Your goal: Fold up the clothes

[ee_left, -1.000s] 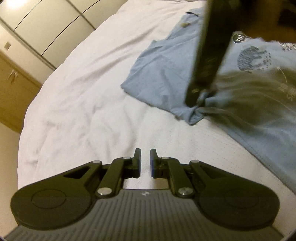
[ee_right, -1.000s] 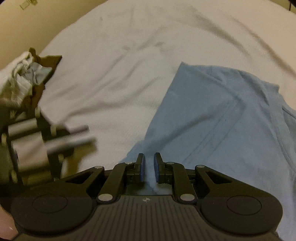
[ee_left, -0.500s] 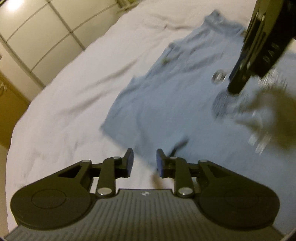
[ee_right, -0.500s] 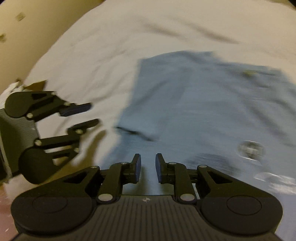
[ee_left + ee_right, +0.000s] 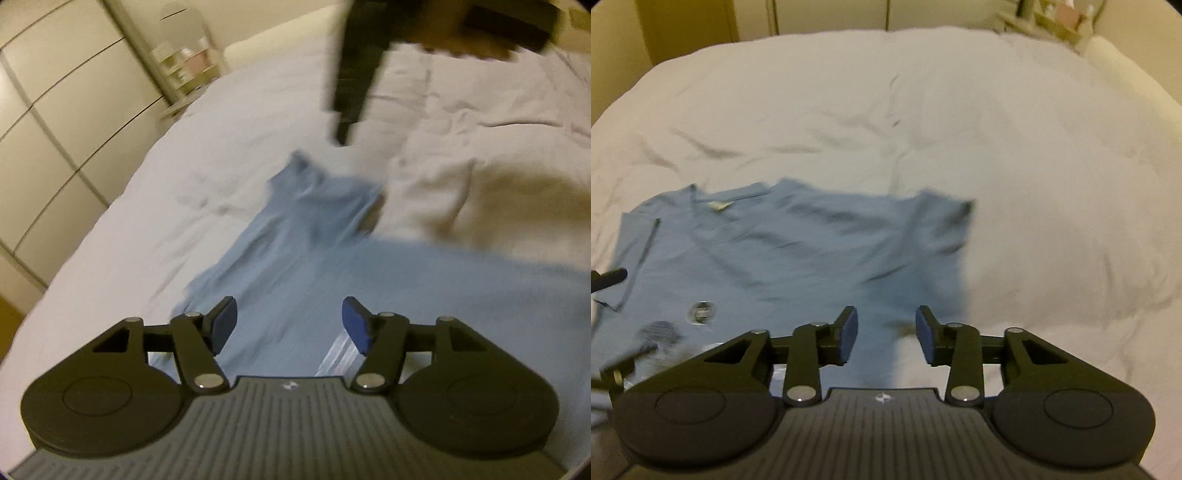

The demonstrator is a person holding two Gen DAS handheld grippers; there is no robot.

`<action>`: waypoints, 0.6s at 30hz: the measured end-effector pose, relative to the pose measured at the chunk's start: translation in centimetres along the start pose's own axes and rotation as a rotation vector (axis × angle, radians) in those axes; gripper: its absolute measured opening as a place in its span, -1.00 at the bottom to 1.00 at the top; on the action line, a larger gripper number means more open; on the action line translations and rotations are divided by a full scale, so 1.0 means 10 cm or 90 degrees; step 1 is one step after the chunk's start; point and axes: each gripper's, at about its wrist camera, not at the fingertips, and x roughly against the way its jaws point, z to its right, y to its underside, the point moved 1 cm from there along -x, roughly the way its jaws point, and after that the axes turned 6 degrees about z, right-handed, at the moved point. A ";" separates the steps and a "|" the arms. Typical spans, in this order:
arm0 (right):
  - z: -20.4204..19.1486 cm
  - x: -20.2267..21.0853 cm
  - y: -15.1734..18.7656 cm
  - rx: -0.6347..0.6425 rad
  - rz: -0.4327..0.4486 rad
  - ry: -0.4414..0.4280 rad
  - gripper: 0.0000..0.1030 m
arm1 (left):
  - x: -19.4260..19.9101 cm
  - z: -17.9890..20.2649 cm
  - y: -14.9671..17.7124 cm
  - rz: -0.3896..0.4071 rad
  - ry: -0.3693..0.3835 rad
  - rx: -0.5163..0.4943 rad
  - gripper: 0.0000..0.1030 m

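A light blue T-shirt (image 5: 783, 251) lies spread front up on the white bed (image 5: 960, 110), its collar label and small printed marks showing. It also shows in the left wrist view (image 5: 332, 266), with one sleeve reaching away. My left gripper (image 5: 289, 325) is open and empty just above the shirt. My right gripper (image 5: 885, 334) is open and empty above the shirt's right edge. The right gripper also shows blurred at the top of the left wrist view (image 5: 341, 138). Both views are motion-blurred.
White cupboard doors (image 5: 55, 110) stand left of the bed. A small shelf with jars (image 5: 188, 62) is near the bed's far corner. The bedding is wrinkled on the right (image 5: 480, 147).
Both grippers have opened; the right one let go of the bunched shirt fabric. Both swung over the shirt, which now lies flatter. The views have turned toward the far side of the bed.
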 end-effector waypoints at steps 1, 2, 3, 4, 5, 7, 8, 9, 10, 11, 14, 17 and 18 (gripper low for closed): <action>0.20 -0.06 -0.03 0.000 0.006 -0.016 -0.23 | -0.16 0.17 -0.13 -0.001 -0.008 -0.013 0.15; 0.41 -0.11 -0.06 0.000 0.011 -0.032 -0.23 | -0.33 0.34 -0.26 -0.002 -0.016 -0.027 0.15; 0.57 -0.16 -0.09 0.000 0.013 -0.045 -0.23 | -0.49 0.49 -0.38 -0.005 -0.012 -0.035 0.17; 0.72 -0.20 -0.13 0.001 0.012 -0.056 -0.23 | -0.67 0.65 -0.47 -0.008 -0.010 -0.054 0.18; 0.86 -0.23 -0.16 0.002 0.011 -0.068 -0.22 | -0.85 0.78 -0.53 -0.017 -0.011 -0.082 0.19; 1.09 -0.27 -0.25 0.003 0.024 -0.098 -0.21 | -1.23 1.05 -0.63 -0.035 -0.014 -0.139 0.19; 1.20 -0.28 -0.30 0.003 0.032 -0.114 -0.17 | -1.34 1.07 -0.65 -0.042 -0.016 -0.142 0.19; 1.29 -0.31 -0.34 0.000 0.036 -0.129 -0.17 | -1.45 1.09 -0.68 -0.049 -0.020 -0.144 0.16; 1.38 -0.34 -0.38 -0.004 0.036 -0.143 -0.16 | -1.56 1.10 -0.70 -0.055 -0.023 -0.147 0.08; 1.44 -0.38 -0.41 -0.008 0.034 -0.158 -0.15 | -1.67 1.12 -0.72 -0.062 -0.026 -0.149 0.04; 1.51 -0.54 -0.49 0.005 0.026 -0.204 -0.13 | -1.99 1.16 -0.79 -0.082 -0.035 -0.155 -0.40; 1.45 -0.73 -0.59 0.040 0.019 -0.237 -0.13 | -2.03 1.10 -0.81 -0.075 -0.017 -0.145 -0.95; 1.40 -0.81 -0.64 0.051 0.016 -0.249 -0.13 | -1.99 1.05 -0.81 -0.068 -0.018 -0.138 -0.95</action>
